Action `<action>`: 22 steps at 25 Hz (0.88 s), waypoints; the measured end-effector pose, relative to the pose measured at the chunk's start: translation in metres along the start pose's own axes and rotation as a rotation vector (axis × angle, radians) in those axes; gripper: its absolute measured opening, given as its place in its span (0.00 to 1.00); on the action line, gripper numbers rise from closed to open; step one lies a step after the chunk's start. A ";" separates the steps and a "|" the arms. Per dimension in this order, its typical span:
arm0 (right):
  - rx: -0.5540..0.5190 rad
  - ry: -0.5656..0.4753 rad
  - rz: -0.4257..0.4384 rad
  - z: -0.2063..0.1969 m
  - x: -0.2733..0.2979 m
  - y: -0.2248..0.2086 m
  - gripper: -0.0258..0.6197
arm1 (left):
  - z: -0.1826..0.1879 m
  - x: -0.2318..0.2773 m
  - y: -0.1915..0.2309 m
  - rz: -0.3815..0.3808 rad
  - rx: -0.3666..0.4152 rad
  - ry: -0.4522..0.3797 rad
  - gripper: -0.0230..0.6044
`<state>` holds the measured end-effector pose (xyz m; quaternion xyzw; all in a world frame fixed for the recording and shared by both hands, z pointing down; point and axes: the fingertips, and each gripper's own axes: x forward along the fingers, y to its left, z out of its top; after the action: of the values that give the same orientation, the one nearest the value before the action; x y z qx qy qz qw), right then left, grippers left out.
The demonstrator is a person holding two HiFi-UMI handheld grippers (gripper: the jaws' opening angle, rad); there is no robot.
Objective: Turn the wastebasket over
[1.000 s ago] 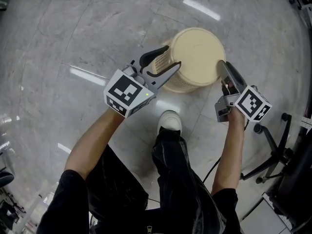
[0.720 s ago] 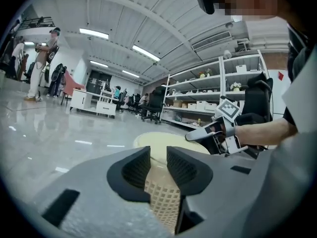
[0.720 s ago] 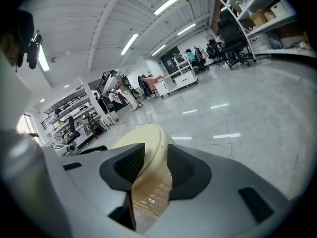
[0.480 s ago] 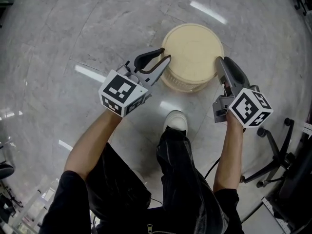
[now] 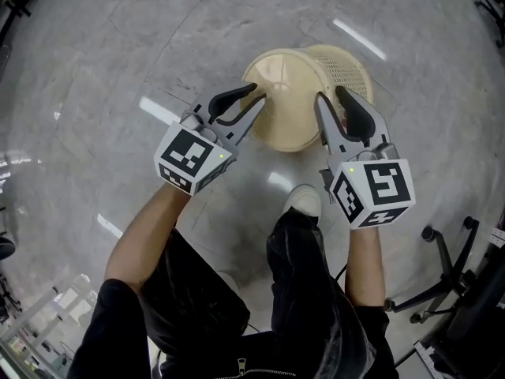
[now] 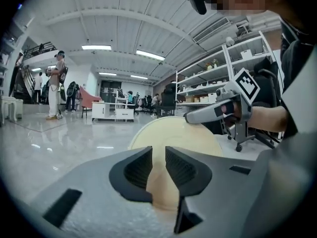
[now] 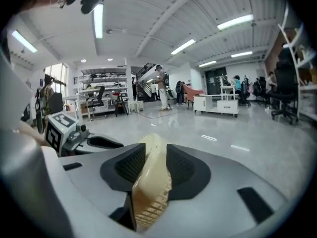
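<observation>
The cream wastebasket (image 5: 292, 101) is tipped off the floor, its solid round base facing me and its lattice wall at the upper right. My left gripper (image 5: 260, 95) has just been closing; in the left gripper view its jaws (image 6: 158, 155) pinch the edge of the base (image 6: 178, 138). My right gripper (image 5: 329, 95) has also just been closing. It is shut on the lattice wall (image 7: 151, 182), which fills the gap between its pads (image 7: 130, 165). Each gripper shows in the other's view: the right gripper (image 6: 218, 110) and the left gripper (image 7: 69, 133).
My white shoe (image 5: 304, 200) stands on the marble floor just below the basket. An office chair's base (image 5: 442, 267) is at the lower right. Shelving (image 6: 233, 58) lies beyond the right gripper, with desks and people far off.
The basket stood base up on the floor; now it is tipped, base toward me. Both grippers moved left in the view, the right one rolled, and the left jaws narrowed onto the base edge.
</observation>
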<state>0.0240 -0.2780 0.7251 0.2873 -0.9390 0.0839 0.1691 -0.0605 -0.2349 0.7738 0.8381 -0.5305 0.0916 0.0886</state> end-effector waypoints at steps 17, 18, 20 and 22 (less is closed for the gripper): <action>-0.015 -0.049 0.024 0.007 0.003 -0.038 0.34 | -0.040 -0.028 0.023 0.030 -0.036 0.095 0.13; 0.037 -0.044 0.036 0.007 0.005 -0.057 0.30 | -0.039 -0.024 0.021 0.025 -0.032 0.094 0.13; 0.062 -0.020 0.089 0.009 0.011 -0.062 0.22 | -0.033 -0.016 0.014 0.015 -0.016 0.078 0.13; 0.026 -0.004 0.104 0.012 0.013 -0.053 0.22 | -0.022 -0.012 0.006 0.011 0.014 0.054 0.13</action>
<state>0.0407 -0.3309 0.7219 0.2405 -0.9519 0.1042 0.1587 -0.0726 -0.2217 0.7925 0.8331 -0.5317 0.1183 0.0964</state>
